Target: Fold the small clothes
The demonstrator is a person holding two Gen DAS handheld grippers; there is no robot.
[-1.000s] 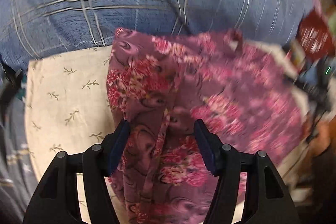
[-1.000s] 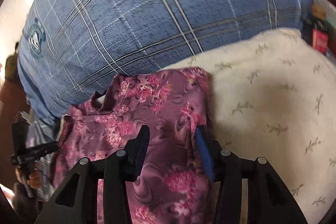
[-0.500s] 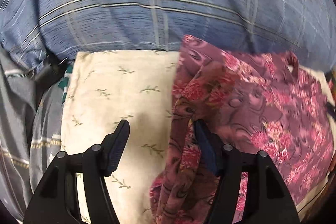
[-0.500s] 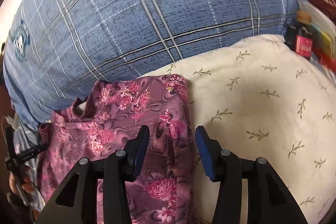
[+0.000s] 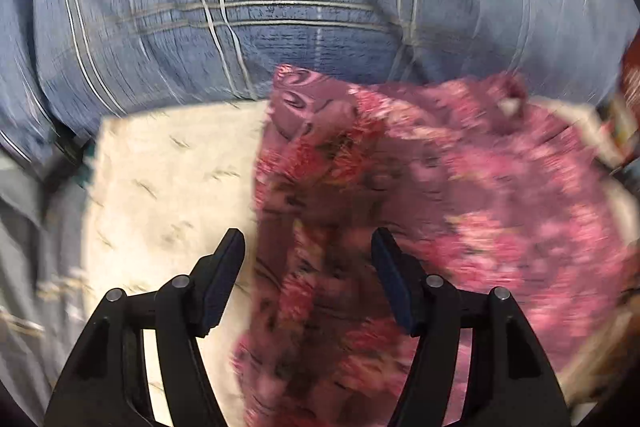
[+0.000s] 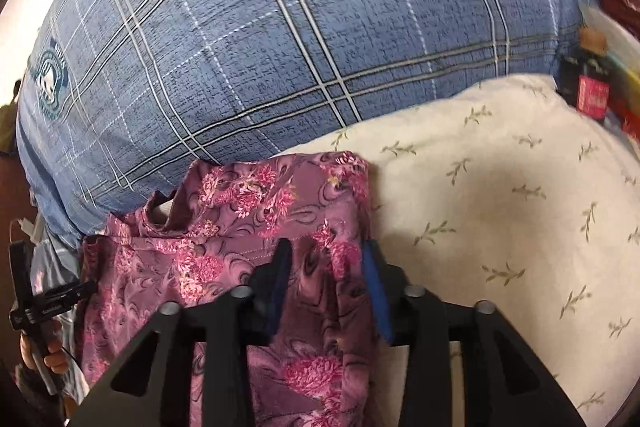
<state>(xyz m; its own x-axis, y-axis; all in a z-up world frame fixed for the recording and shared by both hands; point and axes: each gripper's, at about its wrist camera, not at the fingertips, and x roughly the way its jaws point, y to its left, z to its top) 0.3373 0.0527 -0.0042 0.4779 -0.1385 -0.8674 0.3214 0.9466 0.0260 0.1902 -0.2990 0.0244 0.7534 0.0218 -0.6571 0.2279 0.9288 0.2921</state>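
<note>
A small purple floral garment (image 6: 224, 227) lies on a cream pillow with a leaf-sprig print (image 6: 500, 195), in front of a big blue plaid pillow (image 6: 280, 27). The right gripper (image 6: 326, 263) is closing, its jaws narrow over the garment's right edge, with fabric between them. The left gripper (image 5: 308, 267) stands well apart over the garment's left edge, gripping nothing; that view is blurred.
</note>
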